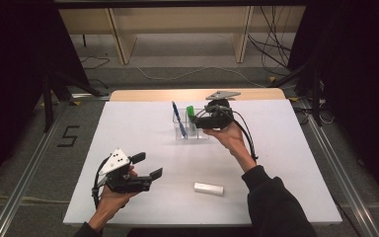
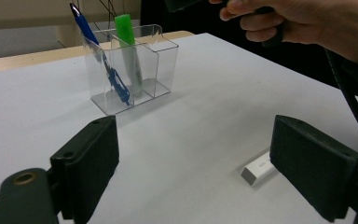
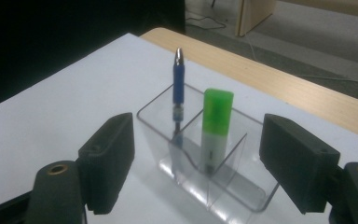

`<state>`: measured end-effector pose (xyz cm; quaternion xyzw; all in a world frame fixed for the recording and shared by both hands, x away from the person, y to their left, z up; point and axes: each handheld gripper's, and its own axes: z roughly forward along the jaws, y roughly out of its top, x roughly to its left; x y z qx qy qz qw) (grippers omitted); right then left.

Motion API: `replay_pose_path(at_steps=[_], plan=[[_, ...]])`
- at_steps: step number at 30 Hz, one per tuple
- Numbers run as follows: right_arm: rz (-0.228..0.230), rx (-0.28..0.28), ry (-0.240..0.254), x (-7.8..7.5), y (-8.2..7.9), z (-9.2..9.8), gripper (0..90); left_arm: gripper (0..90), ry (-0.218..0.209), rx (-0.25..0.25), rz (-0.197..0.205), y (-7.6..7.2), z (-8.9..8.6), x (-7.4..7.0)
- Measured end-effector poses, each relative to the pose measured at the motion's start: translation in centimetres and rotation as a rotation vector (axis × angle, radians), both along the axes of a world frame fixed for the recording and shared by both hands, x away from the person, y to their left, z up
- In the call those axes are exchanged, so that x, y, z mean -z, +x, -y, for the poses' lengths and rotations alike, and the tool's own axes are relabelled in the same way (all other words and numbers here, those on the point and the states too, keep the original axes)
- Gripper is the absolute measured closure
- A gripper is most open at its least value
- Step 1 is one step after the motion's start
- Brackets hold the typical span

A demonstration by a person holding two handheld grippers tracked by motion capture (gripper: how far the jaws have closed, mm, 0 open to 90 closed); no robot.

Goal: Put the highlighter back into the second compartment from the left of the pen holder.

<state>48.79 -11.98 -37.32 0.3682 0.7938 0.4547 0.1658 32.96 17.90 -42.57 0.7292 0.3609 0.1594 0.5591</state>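
A clear plastic organizer stands at the middle back of the white table. A blue pen leans in its left compartment. A green-capped marker stands upright in the one beside it. My right gripper hovers just right of the organizer, open and holding nothing. In the right gripper view its jaws frame the organizer, the pen and the marker without touching them. My left gripper rests low at the front left, open and empty. A white block lies near the front edge.
The table has a wooden strip along its back edge. In the left gripper view the white block lies ahead to the right and the organizer stands farther off. Metal rails and cables run on the floor around the table.
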Motion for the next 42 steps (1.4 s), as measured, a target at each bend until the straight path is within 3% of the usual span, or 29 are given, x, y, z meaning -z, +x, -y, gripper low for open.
replay_pose_path(at_steps=[11,16,42], plan=[[-0.027,-0.113,-0.009,-0.2,-3.8,1.5,24.9,14.9,0.003,0.000,-0.001,0.0,0.0,0.0],[-0.035,-0.140,-0.015,0.3,-5.1,1.9,24.5,14.9,0.002,0.000,-0.003,0.0,0.0,0.0],[-0.096,-0.232,-0.102,2.2,-8.5,3.2,22.4,14.9,0.005,0.007,-0.006,0.0,-0.1,0.0]])
